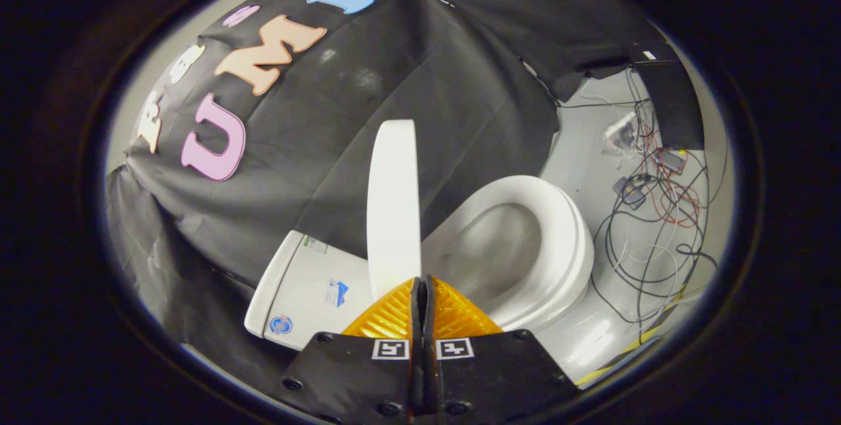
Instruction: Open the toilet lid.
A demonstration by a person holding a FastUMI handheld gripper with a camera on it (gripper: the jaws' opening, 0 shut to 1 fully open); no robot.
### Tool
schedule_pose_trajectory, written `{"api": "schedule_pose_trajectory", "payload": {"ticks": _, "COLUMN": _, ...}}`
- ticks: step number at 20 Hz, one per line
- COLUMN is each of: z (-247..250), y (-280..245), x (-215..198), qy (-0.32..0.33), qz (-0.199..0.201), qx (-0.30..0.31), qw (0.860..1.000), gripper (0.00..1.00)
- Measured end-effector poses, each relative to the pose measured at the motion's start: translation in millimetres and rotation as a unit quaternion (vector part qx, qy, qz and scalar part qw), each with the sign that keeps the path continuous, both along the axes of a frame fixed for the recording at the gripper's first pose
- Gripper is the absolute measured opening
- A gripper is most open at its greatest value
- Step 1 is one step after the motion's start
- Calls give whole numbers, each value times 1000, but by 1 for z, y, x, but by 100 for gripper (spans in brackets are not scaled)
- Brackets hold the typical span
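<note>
Two fingers pressed together at the tips, nothing between them; gripper [422, 290] is closed and empty as far as I can see. Toilet lid [394, 205] sits just ahead of the tips, slightly off to one side of them, edge-on to me, long axis running straight away from the fingers. It stands roughly upright off the seat [555, 241], bowl open beside it. Tank [309, 287] lies on the lid's far side from the seat. I can't tell whether the tips touch the lid's near edge. My read: lid is already raised, task nearly done; any remaining push goes sideways toward the tank. Cables [647, 215] on the floor beyond the seat, well clear.
</note>
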State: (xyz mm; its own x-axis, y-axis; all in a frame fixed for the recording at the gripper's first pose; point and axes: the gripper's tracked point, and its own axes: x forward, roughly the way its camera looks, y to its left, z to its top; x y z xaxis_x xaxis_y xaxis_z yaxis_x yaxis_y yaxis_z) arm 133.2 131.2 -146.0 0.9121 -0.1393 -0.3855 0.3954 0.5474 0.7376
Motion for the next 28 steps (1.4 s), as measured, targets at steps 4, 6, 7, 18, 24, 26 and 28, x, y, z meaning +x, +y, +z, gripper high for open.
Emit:
{"api": "schedule_pose_trajectory", "payload": {"ticks": 4, "z": 11, "y": 9, "x": 7, "qy": 0, "qz": 0, "qx": 1, "qw": 1000, "gripper": 1}}
{"api": "schedule_pose_trajectory", "payload": {"ticks": 6, "z": 15, "y": 13, "x": 8, "qy": 1, "qz": -1, "qx": -8, "qw": 1000, "gripper": 1}}
{"api": "schedule_pose_trajectory", "payload": {"ticks": 7, "z": 17, "y": 14, "x": 8, "qy": 1, "qz": -2, "qx": -12, "qw": 1000, "gripper": 1}}
{"api": "schedule_pose_trajectory", "payload": {"ticks": 18, "z": 36, "y": 28, "x": 18, "qy": -1, "qz": -6, "qx": -24, "qw": 1000, "gripper": 1}}
{"api": "schedule_pose_trajectory", "payload": {"ticks": 24, "z": 48, "y": 39, "x": 24, "qy": -10, "qz": -2, "qx": -29, "qw": 1000, "gripper": 1}}
{"api": "schedule_pose_trajectory", "payload": {"ticks": 26, "z": 51, "y": 42, "x": 26, "qy": -12, "qz": 0, "qx": -34, "qw": 999, "gripper": 1}}
{"api": "schedule_pose_trajectory", "payload": {"ticks": 28, "z": 50, "y": 43, "x": 26, "qy": -5, "qz": 5, "qx": -61, "qw": 998, "gripper": 1}}
